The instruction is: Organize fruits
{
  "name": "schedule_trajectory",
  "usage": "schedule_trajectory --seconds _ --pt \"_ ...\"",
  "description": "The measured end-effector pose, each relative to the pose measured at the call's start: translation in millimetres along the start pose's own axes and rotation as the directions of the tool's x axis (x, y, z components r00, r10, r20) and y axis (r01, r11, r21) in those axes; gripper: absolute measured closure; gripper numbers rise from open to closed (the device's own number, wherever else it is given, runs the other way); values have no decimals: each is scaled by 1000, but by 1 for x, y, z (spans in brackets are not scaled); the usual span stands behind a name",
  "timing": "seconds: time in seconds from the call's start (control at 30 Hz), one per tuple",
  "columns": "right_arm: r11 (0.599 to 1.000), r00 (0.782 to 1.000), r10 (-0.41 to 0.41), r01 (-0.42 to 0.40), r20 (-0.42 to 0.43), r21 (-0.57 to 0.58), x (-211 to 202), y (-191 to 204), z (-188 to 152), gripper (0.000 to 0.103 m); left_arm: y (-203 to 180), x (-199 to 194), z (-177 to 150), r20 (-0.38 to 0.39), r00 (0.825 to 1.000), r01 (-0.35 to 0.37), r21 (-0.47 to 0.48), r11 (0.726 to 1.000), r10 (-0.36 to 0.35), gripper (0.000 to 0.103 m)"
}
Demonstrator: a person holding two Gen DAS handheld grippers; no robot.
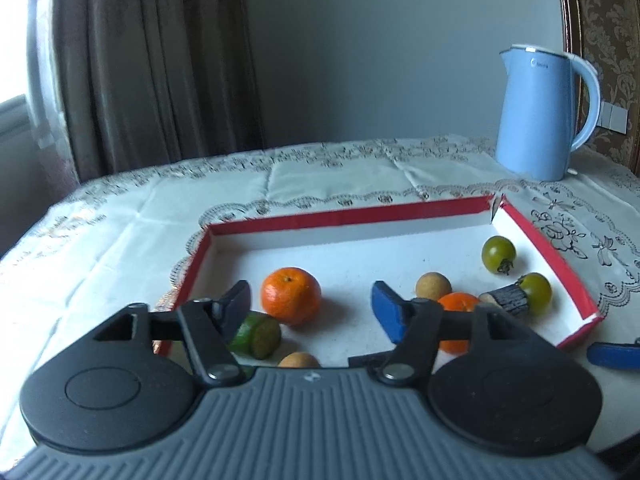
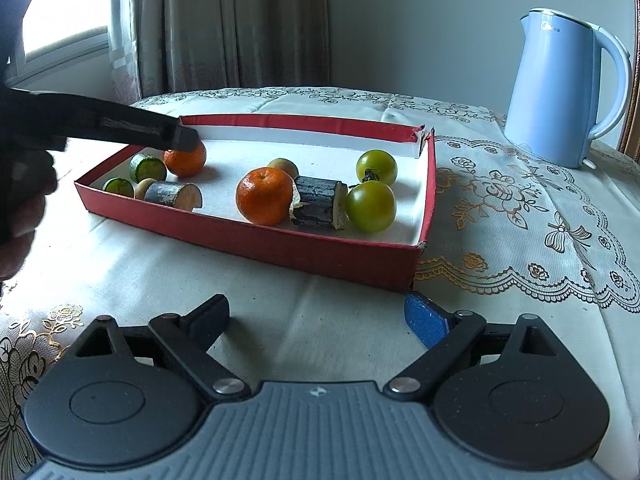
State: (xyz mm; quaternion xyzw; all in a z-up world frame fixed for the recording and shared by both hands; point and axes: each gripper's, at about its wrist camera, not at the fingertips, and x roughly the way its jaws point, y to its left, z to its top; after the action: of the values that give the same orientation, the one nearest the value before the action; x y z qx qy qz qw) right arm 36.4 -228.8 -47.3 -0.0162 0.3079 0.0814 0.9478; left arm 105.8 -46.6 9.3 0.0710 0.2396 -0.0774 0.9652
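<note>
Fruits lie gathered in the shallow red box [image 2: 256,242] with the white floor, which sits on the table [image 2: 168,280] under a cream embroidered cloth. At its left end, seen from your right wrist, rest two green cut pieces [image 2: 147,167], a small tan fruit [image 2: 143,188], a dark bark-covered stub [image 2: 172,195] and one orange [image 2: 185,159]. Toward the right end sit a second orange [image 2: 264,196], a tan round fruit [image 2: 283,167] behind it, another dark stub [image 2: 318,202] and two green tomatoes [image 2: 371,206], one touching the stub.

Your left gripper [image 1: 310,306] hangs over the box's left end with its jaws parted and nothing between the pads; the left orange [image 1: 291,295] lies on the floor beyond them, clear of both fingers. From the right wrist view, one dark finger [image 2: 182,138] of that gripper shows just above this orange, and whether it touches I cannot tell.

Your right gripper [image 2: 318,322] rests low over bare cloth just outside the near red wall, jaws spread wide and empty; its blue fingertip [image 2: 424,320] is near the box's near right corner.

A pale blue kettle [image 2: 560,92] stands on the table well behind the box, to the right, and brown curtains [image 2: 224,24] hang by the window.
</note>
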Motion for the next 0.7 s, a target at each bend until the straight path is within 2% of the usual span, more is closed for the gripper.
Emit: schedule_trajectory --seconds 0.17,0.47,0.57,0.7 --pt "1000 1000 -1 1 -1 -2 1 0 0 8 6 -29 -6 27 1000 -6 -10 1000 6 25" --pt "1000 1000 -26 26 -4 6 -2 3 -1 6 20 -58 -34 -12 1000 -14 -81 997 13 20" --pt "997 999 -39 39 -4 60 -6 4 -2 6 24 -61 -45 -25 999 -26 -99 995 24 20" --pt "991 1000 4 -4 4 132 -16 13 -4 6 29 -60 -54 -56 998 -48 -114 992 42 20"
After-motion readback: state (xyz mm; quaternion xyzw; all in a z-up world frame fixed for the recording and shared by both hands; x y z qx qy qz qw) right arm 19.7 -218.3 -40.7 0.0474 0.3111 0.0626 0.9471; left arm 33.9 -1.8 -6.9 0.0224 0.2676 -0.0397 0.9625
